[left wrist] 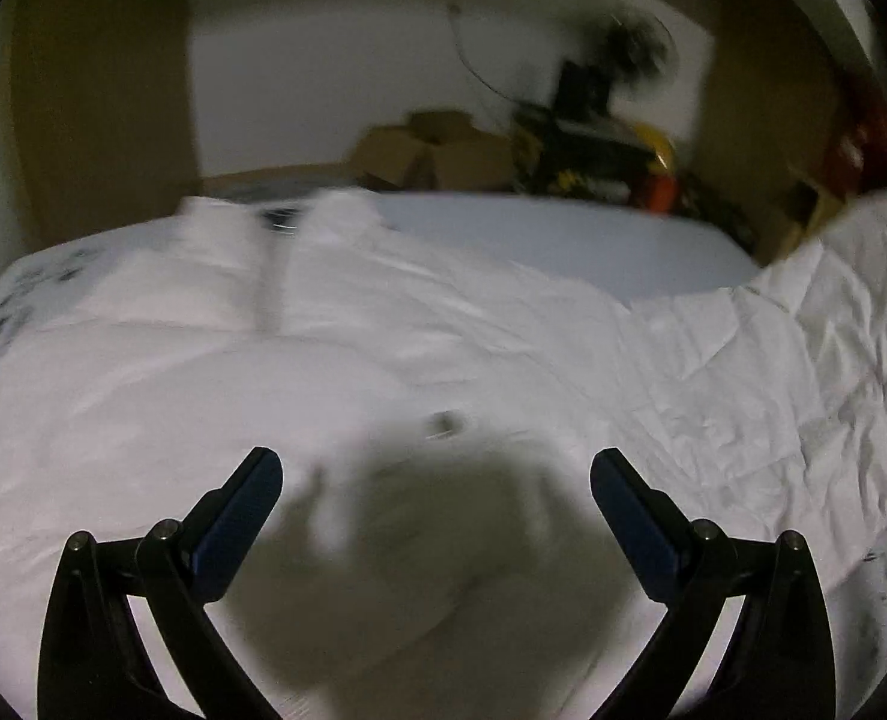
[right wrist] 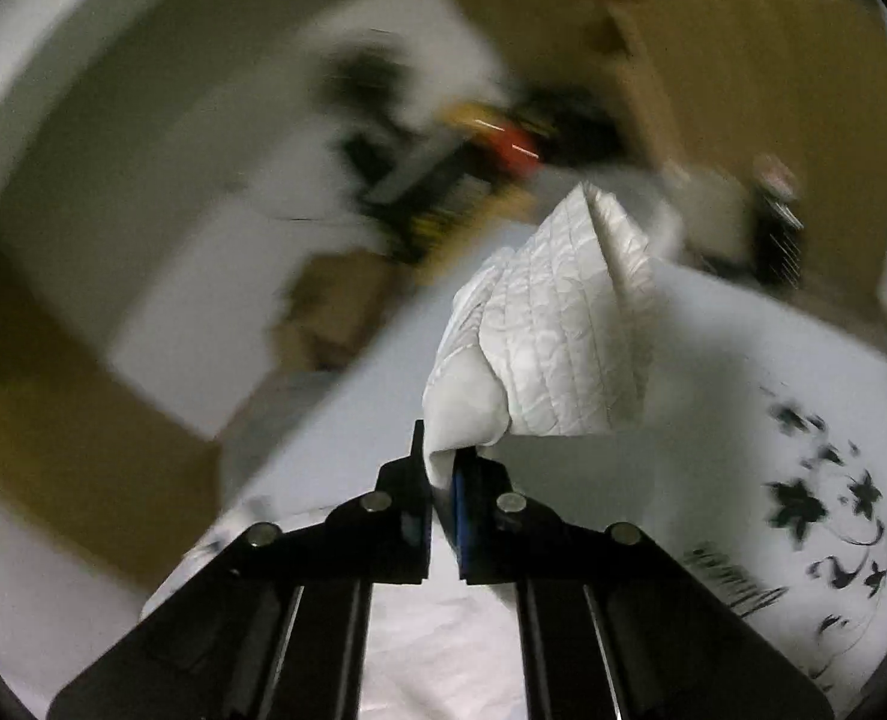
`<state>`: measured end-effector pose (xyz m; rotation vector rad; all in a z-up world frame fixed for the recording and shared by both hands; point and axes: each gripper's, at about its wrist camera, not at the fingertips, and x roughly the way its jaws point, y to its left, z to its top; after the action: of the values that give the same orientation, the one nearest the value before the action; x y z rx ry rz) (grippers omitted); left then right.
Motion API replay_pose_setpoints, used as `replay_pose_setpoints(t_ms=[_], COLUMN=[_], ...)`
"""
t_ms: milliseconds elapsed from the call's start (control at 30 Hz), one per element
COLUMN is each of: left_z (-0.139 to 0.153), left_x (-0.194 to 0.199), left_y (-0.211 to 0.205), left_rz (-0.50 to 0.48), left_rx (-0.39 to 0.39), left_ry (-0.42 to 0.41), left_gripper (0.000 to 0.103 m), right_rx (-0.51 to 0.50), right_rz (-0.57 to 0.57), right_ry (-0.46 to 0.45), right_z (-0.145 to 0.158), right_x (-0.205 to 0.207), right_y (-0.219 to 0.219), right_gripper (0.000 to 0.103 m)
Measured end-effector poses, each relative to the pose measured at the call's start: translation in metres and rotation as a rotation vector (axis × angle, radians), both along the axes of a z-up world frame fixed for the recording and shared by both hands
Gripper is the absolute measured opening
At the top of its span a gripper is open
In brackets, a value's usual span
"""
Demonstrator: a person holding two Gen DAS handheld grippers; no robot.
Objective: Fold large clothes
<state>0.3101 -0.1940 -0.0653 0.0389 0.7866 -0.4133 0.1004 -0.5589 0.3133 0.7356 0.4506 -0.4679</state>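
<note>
A large white garment [left wrist: 383,324] lies spread on the bed, its collar [left wrist: 335,210] at the far side and a small button [left wrist: 443,423] near my fingers. My left gripper [left wrist: 437,474] is open and empty, hovering just above the cloth, which is blurred. My right gripper [right wrist: 443,468] is shut on a bunched part of the white garment [right wrist: 551,330], a quilted-looking fold that stands up in front of the fingers. In the left wrist view that lifted cloth [left wrist: 833,324] rises at the right.
The bed sheet [right wrist: 815,510] has a black flower print. Beyond the bed's far edge [left wrist: 563,222] are cardboard boxes [left wrist: 437,150], dark clutter with yellow and red items [left wrist: 611,156] and a white wall [left wrist: 323,60]. Both views are motion-blurred.
</note>
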Motion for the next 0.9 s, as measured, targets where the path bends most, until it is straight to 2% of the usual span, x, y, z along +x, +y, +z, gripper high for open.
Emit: replay_pose_setpoints(t_ms=[33,100,133,233,300,367,467,500,567,633,667,700,767,833,900], left_z=[0.007,0.011,0.009,-0.002,-0.008,-0.015,-0.025,-0.027,-0.031,-0.033,-0.034,-0.036,-0.042,-0.049,-0.056], left_x=[-0.01,-0.024,-0.035,-0.064,-0.087,-0.108,-0.134,-0.14,-0.149,-0.156,-0.159,-0.163,-0.165,-0.169,-0.168], left_y=[0.028,0.071,0.105,0.187,0.235,0.277,0.332,0.343,0.359,0.37,0.374,0.379,0.386,0.388,0.388], left_rz=[0.012,0.021,0.041,0.142,0.214,0.284,0.374,0.386,0.394,0.39,0.389,0.389,0.39,0.387,0.39], left_rx=[-0.019,-0.061,-0.088,-0.139,-0.178,-0.206,-0.247,-0.253,-0.257,-0.256,-0.257,-0.261,-0.283,-0.313,-0.338], left_ry=[0.022,0.063,0.086,0.091,0.08,0.082,0.1,0.107,0.118,0.117,0.112,0.108,0.116,0.133,0.158], left_gripper=[0.103,0.103,0.103,0.103,0.103,0.103,0.103,0.103,0.103,0.103,0.103,0.103,0.103,0.103,0.103], right_rx=[-0.025,-0.046,-0.056,-0.096,-0.103,-0.077,-0.083,-0.102,-0.168,-0.196,-0.18,-0.138,-0.053,-0.04,-0.064], right_rz=[0.072,0.19,0.271,0.434,0.516,0.582,0.637,0.653,0.673,0.703,0.739,0.772,0.81,0.81,0.741], right_ry=[-0.028,-0.038,-0.027,0.029,0.101,0.19,0.346,0.415,0.561,0.576,0.553,0.521,0.433,0.358,0.3], right_z=[0.027,0.061,0.075,0.089,0.071,0.037,-0.027,-0.049,-0.089,-0.096,-0.09,-0.082,-0.052,-0.02,0.004], right_x=[0.005,0.01,0.019,0.043,0.069,0.098,0.133,0.144,0.156,0.146,0.143,0.139,0.123,0.111,0.105], right_y=[0.038,0.096,0.133,0.222,0.28,0.329,0.391,0.405,0.429,0.445,0.445,0.442,0.424,0.408,0.391], right_gripper=[0.006,0.006,0.006,0.006,0.006,0.006,0.007,0.011,0.017,0.03,0.045,0.052,0.053,0.053,0.053])
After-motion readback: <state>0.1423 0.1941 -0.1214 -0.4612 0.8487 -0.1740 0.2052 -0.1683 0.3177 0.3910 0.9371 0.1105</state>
